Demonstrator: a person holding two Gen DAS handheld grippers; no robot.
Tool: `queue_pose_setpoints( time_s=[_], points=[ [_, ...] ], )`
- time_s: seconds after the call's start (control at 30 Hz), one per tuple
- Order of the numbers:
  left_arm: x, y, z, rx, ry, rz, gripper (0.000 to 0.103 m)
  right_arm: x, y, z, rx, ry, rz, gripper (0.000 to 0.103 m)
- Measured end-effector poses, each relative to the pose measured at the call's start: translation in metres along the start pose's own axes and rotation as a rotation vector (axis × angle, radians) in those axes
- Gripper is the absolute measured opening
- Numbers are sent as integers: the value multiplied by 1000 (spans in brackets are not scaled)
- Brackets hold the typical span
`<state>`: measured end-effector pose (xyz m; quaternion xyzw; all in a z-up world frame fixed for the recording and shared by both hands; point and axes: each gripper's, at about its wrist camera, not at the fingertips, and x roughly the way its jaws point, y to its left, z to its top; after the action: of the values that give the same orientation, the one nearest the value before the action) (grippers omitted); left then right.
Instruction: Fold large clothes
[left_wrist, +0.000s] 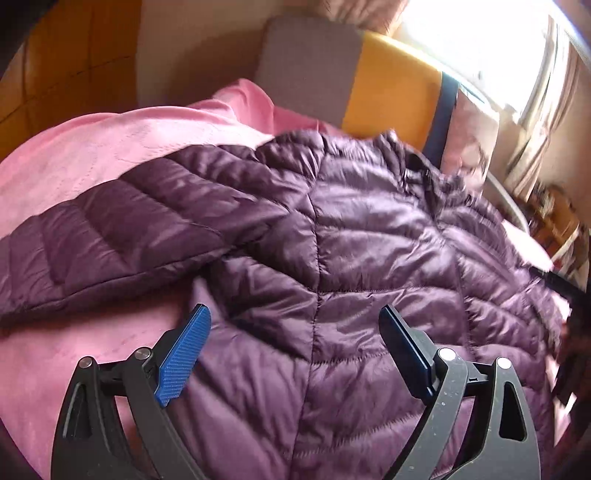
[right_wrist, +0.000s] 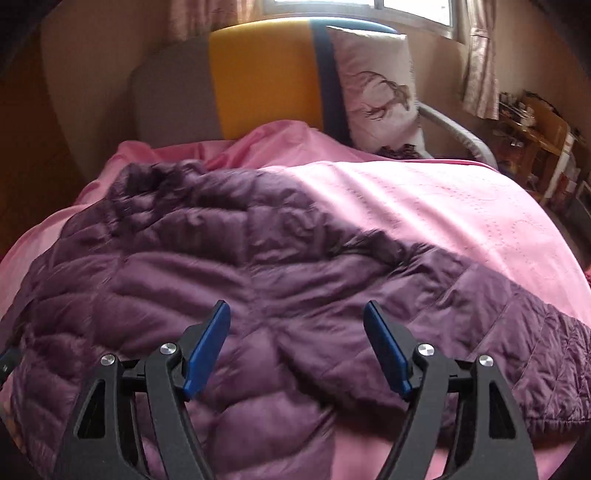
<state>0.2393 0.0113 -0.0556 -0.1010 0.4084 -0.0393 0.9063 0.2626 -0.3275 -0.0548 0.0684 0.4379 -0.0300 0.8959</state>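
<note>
A: What are the two grippers doing?

B: The left gripper (left_wrist: 295, 325) stands wide apart, nothing between its blue pads (left_wrist: 183, 354). It hangs over the lower body of the jacket (left_wrist: 369, 240); whether it touches the cloth I cannot tell.

A: And the right one?

B: The right gripper (right_wrist: 297, 321) is spread wide too, over the quilted body, with nothing gripped.

A: Where is the jacket?

B: One purple puffer jacket lies flat on a pink bedspread (right_wrist: 424, 206), collar toward the headboard (right_wrist: 266, 74). Its two sleeves are stretched out, one to each side.

A: What else can you count?

B: One pillow (right_wrist: 376, 85) with a printed drawing leans against the headboard's dark stripe. One window (right_wrist: 406, 14) is behind it, with a curtain (right_wrist: 480, 66) beside it. Cluttered wooden shelves (right_wrist: 532, 125) stand beside the bed; their contents are too small to make out.
</note>
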Motion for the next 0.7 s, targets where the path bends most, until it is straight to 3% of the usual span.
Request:
queue_pose_setpoints(
  time_s=[0.17,0.27,0.37,0.5,0.7],
  points=[
    [-17,11,-18,16,-6,-5,91,-29,40,-62,-36,75,154,76],
    [-16,23,-33,11,29,9,91,-34,48,-100,-73,81,99,84],
    [-11,38,-50,-36,67,-25,91,-38,43,-129,-130,4,9,89],
    [-18,36,-63,29,51,5,91,-41,14,-136,-13,7,17,92],
    [-27,37,-78,60,30,15,91,-51,5,-136,16,24,21,92]
  ],
)
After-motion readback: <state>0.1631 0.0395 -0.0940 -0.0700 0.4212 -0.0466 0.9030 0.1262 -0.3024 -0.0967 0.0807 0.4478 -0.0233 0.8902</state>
